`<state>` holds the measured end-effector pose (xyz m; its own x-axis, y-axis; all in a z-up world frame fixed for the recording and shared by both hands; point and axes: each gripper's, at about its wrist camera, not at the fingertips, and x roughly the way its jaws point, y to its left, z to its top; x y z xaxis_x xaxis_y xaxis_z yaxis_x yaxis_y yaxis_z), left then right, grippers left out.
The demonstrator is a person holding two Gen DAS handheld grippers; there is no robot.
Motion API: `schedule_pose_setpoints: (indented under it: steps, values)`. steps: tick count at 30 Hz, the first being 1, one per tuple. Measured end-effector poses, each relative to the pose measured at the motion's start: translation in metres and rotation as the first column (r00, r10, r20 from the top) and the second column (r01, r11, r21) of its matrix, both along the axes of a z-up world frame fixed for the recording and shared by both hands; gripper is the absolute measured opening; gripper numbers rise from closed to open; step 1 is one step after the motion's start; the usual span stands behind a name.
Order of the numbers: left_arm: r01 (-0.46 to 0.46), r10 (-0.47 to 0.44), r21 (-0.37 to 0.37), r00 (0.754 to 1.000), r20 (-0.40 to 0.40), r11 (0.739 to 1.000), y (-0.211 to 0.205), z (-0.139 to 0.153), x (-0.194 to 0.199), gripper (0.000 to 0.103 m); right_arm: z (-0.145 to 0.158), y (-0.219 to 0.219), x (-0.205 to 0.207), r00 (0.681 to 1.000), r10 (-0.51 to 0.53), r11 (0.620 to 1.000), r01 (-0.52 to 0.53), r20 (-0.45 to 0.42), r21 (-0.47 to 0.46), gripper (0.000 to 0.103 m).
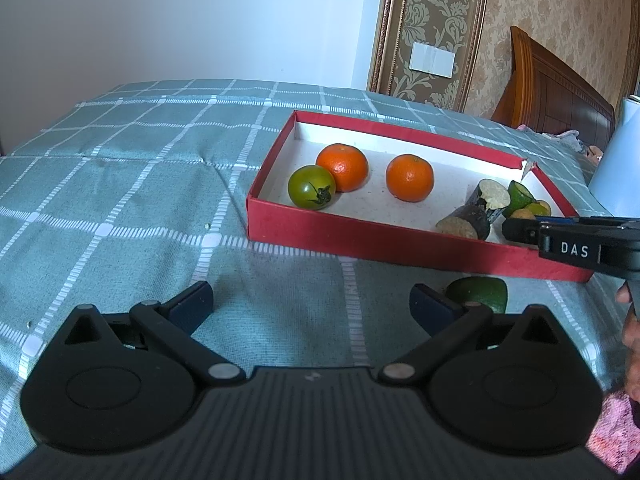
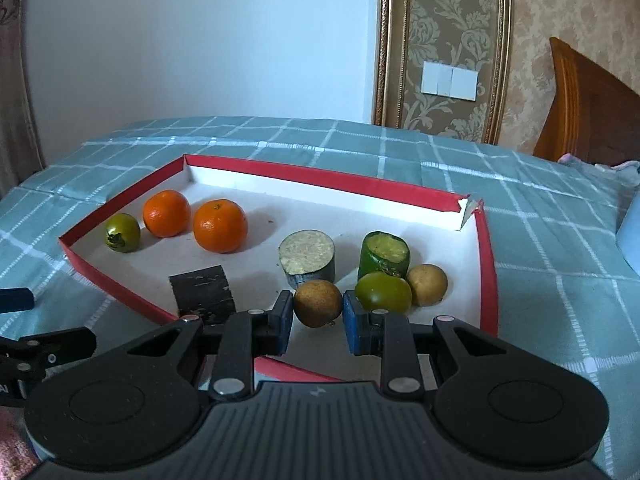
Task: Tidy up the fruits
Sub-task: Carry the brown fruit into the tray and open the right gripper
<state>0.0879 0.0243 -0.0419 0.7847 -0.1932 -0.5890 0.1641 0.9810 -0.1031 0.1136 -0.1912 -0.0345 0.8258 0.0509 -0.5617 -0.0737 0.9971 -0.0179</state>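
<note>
A red box [image 1: 360, 240] with a white floor lies on the checked bedspread. In it are two oranges [image 2: 167, 213] [image 2: 220, 226], a green tomato [image 2: 122, 233], two dark-skinned cane pieces [image 2: 307, 256] [image 2: 202, 294], a green cut piece [image 2: 384, 256], another green tomato [image 2: 383, 292] and a tan round fruit [image 2: 427, 285]. My right gripper [image 2: 318, 322] reaches over the box's near wall, shut on a brown round fruit [image 2: 318, 300] held between its blue pads. My left gripper [image 1: 310, 296] hovers open over the bedspread in front of the box, nothing between its fingers. A green fruit piece [image 1: 480, 292] lies just outside its right finger.
The teal checked bedspread [image 1: 120, 200] stretches left and behind the box. A wooden headboard [image 1: 560, 96] and a white object [image 1: 624, 160] stand at the right. A person's hand [image 1: 632, 344] and pink cloth [image 1: 616, 432] sit at the right edge of the left wrist view.
</note>
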Motion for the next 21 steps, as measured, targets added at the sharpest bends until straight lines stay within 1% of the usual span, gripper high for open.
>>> schedule_pose_setpoints:
  steps: [3,7,18,20,21]
  values:
    - [0.000,0.000,0.000,1.000,0.000,1.000,0.000,0.000,0.000,0.103,-0.003,0.001,0.003,1.000,-0.018,1.000,0.018,-0.008,-0.019,0.026]
    - [0.000,0.000,-0.003,1.000,0.001,1.000,0.000,0.000,0.000,0.103,-0.004,-0.005,0.004,1.000,-0.023,1.000,0.023,-0.020,0.021,0.026]
    - [-0.001,0.001,-0.008,1.000,0.002,1.000,0.000,0.000,0.000,0.103,-0.002,-0.008,0.000,1.000,-0.023,0.999,0.023,-0.014,0.022,0.026]
    - [-0.002,0.002,-0.010,1.000,0.003,1.000,0.001,0.000,0.000,0.103,-0.001,-0.009,-0.003,1.000,-0.026,1.000,0.026,-0.003,0.017,0.028]
    - [-0.002,0.002,-0.011,1.000,0.004,1.000,0.001,0.001,-0.001,0.103,0.000,-0.011,-0.006,1.000,-0.024,1.000,0.024,0.001,0.021,0.032]
